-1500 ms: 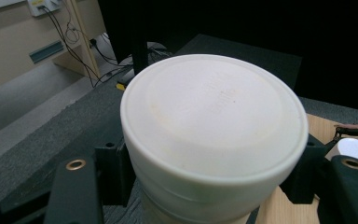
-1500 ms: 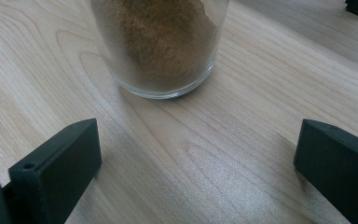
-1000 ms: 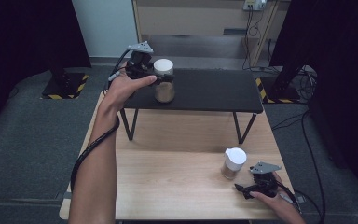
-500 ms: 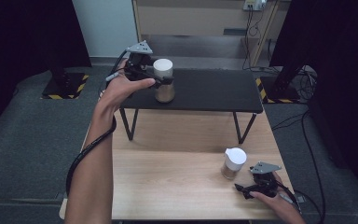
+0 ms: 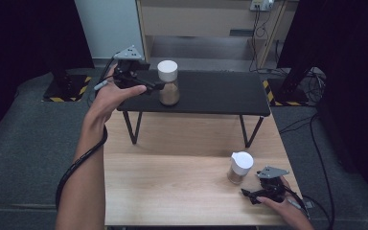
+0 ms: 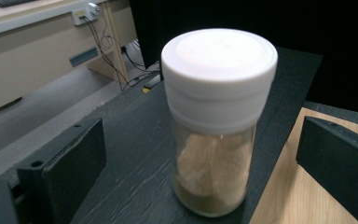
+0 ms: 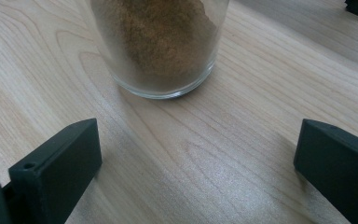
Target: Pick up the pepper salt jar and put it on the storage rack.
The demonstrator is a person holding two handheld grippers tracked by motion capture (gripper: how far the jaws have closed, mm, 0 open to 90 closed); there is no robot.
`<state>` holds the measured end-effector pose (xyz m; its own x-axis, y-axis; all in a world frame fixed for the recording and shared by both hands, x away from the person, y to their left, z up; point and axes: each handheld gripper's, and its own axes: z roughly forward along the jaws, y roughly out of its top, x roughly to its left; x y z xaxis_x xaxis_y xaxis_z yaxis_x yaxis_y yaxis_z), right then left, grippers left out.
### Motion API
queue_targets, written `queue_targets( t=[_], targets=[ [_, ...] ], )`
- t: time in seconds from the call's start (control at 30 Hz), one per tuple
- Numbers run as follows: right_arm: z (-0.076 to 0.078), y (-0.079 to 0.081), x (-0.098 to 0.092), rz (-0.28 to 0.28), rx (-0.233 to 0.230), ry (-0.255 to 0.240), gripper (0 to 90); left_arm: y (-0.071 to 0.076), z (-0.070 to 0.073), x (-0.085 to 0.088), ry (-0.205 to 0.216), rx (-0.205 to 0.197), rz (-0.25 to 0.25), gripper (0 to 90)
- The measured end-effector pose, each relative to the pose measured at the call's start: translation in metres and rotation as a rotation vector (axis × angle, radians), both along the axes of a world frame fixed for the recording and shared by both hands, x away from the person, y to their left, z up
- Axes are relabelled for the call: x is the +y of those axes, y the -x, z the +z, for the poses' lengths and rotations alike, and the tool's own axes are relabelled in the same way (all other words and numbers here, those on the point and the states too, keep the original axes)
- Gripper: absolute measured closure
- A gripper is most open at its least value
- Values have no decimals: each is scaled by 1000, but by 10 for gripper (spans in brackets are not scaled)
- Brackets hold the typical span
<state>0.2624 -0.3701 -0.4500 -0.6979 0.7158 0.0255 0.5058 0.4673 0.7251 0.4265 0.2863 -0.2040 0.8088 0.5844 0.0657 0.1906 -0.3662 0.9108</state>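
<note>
Left tool (image 5: 155, 87): just opened, beside spice jar (image 5: 168, 83) on black worktop (image 5: 211, 92). Right tool (image 5: 247, 194): open, near second jar (image 5: 240, 167).

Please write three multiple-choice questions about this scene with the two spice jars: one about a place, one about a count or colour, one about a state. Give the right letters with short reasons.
1. Where does the jar near the left gripper stand?
A. on the black side table
B. on the floor
C. on the wooden table

2. What colour are the lids of both jars?
A. red
B. white
C. black

3. How are the jaws of the left gripper?
A. shut on the jar
B. open, clear of the jar
C. shut on a lid

Answers:
1 A: its glass base rests on the dark top.
2 B: this jar's lid and the lid of the second jar are both white.
3 B: the left gripper view shows gaps on both sides of the glass.
</note>
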Motion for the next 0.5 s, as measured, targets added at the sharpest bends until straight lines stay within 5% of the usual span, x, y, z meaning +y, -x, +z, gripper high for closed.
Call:
queue_targets(
  t=[0.13, 0.27, 0.5],
  targets=[
    [0, 0, 0, -1, 1, 0, 15, 18, -1, 1, -37, -17, 27, 9],
    [0, 0, 0, 0, 1, 1, 15, 43, -7, 6, -25, -43, 67, 9],
    [0, 0, 0, 0, 1, 1, 15, 83, -37, 6, -32, -51, 89, 15]
  ],
)
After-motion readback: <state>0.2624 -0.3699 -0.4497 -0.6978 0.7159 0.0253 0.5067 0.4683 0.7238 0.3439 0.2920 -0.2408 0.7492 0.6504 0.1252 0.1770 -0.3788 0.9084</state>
